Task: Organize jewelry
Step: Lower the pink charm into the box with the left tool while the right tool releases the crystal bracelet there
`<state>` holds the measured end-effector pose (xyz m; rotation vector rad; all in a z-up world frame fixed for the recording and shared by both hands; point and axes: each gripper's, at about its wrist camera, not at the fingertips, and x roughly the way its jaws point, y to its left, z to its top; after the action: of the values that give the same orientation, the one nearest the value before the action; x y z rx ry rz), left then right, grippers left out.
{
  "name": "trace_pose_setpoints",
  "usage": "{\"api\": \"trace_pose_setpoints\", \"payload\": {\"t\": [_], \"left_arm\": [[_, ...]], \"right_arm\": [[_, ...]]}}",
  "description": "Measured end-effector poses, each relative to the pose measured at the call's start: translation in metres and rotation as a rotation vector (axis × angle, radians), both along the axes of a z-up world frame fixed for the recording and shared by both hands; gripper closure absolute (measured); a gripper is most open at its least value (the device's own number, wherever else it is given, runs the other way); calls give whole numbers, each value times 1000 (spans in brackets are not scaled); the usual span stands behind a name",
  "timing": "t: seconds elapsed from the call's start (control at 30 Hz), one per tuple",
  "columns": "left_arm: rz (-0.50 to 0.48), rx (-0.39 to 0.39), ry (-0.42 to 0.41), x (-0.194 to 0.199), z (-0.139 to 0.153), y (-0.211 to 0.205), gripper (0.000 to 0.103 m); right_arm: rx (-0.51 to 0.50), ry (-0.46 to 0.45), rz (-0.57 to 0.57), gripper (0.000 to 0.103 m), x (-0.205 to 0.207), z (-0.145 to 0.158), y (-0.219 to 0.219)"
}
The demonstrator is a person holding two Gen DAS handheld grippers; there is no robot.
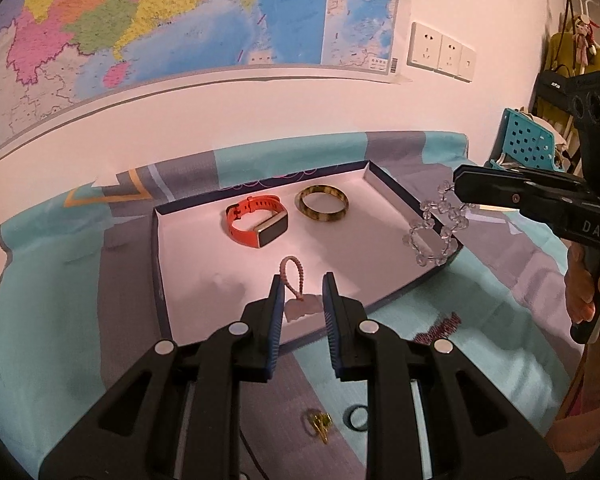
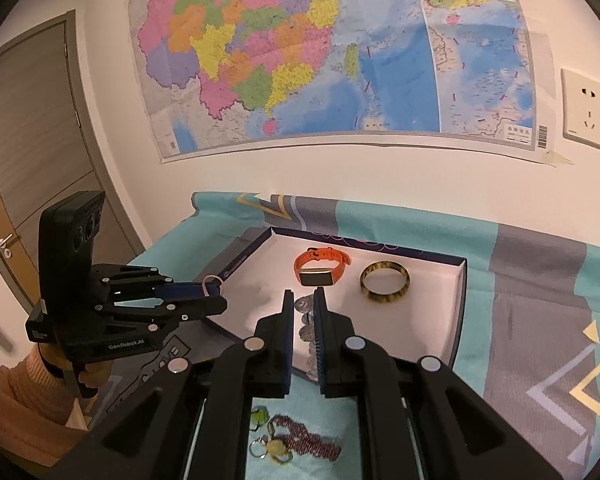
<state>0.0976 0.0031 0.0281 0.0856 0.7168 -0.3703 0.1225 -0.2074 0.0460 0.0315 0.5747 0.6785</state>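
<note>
We hold 2 grippers above the tray. The left gripper is nearly closed, pinching a pink cord loop with a pale charm over the tray's near edge. The right gripper is clamped tight on a clear bead bracelet, dangling over the tray's right rim. Inside the tray lie an orange watch and a mottled bangle. We judge the swinging bracelet could catch the rim and land outside the tray; the thin cord could slip free.
</note>
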Motion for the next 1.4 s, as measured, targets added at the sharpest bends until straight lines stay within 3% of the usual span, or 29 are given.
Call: {"api": "trace_pose_setpoints", "payload": {"t": [1.0, 1.4], "left_arm": [[61, 39, 126, 80, -37, -7, 83], [89, 56, 202, 108, -63, -9, 83]], "right_arm": [[18, 125, 16, 95, 95, -37, 39], [-54, 183, -33, 95, 111, -64, 32]]}}
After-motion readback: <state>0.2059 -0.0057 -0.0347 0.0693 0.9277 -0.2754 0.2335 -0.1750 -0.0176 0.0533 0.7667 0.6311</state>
